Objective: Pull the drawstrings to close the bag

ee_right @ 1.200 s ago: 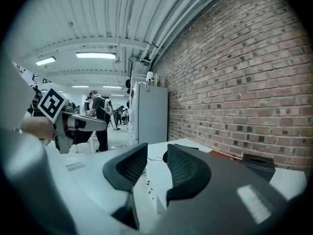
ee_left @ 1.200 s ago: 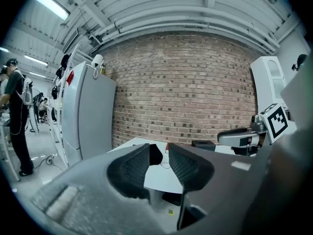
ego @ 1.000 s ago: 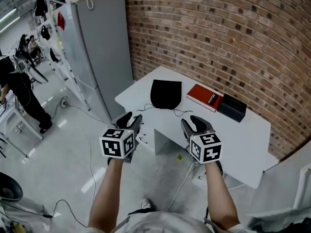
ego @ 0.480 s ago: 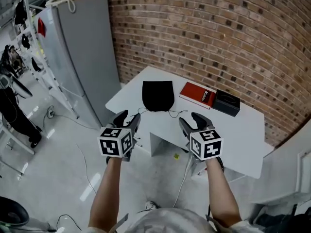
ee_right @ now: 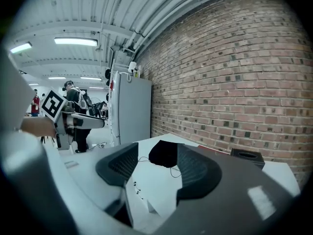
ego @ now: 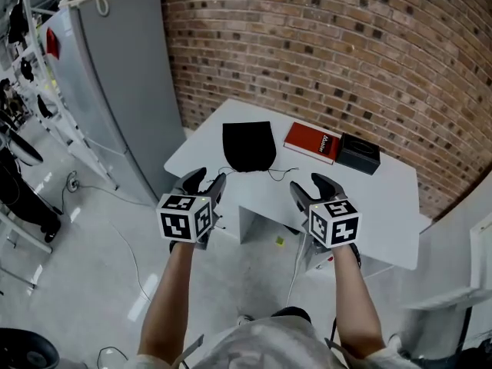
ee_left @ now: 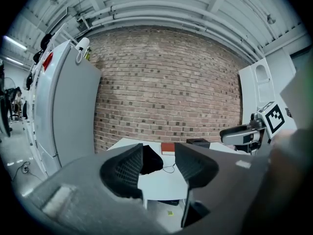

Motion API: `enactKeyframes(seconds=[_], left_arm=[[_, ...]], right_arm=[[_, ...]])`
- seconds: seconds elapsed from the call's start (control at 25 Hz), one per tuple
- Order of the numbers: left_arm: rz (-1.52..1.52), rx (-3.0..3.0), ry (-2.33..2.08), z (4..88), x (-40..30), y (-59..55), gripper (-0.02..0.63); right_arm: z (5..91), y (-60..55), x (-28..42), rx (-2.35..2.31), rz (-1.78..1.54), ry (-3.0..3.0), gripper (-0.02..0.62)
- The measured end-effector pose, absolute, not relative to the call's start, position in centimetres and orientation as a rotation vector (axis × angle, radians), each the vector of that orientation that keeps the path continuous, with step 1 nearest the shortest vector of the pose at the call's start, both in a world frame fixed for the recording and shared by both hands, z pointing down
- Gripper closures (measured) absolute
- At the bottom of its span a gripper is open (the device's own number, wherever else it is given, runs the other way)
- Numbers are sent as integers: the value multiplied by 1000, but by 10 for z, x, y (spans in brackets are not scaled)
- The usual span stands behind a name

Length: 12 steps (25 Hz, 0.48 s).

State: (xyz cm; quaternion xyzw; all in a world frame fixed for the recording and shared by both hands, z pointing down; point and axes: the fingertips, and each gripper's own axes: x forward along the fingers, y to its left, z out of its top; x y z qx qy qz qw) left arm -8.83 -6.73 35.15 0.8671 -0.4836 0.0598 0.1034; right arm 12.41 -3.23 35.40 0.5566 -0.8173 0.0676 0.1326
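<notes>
Two grippers hover at the table's (ego: 373, 198) near edge in the head view, left gripper (ego: 206, 177) and right gripper (ego: 311, 183) flanking bare top with the bag (ego: 247, 146) at 12 o'clock, and each gripper view shows jaws just opened wide, empty, bag beyond the edge.

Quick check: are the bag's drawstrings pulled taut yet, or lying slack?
Slack. The drawstrings curl in loose loops on the table at the black bag's near edge, with nothing touching them.

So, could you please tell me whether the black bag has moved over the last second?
No: the black bag still lies just left of the red book, with the same gap between them.
</notes>
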Motion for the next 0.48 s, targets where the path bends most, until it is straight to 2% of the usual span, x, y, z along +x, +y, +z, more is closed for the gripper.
enactKeyframes(seconds=[0.48], left_arm=[[229, 2579, -1406, 369, -89, -87, 397]], right_arm=[[377, -55, 119, 1592, 215, -2357, 343]])
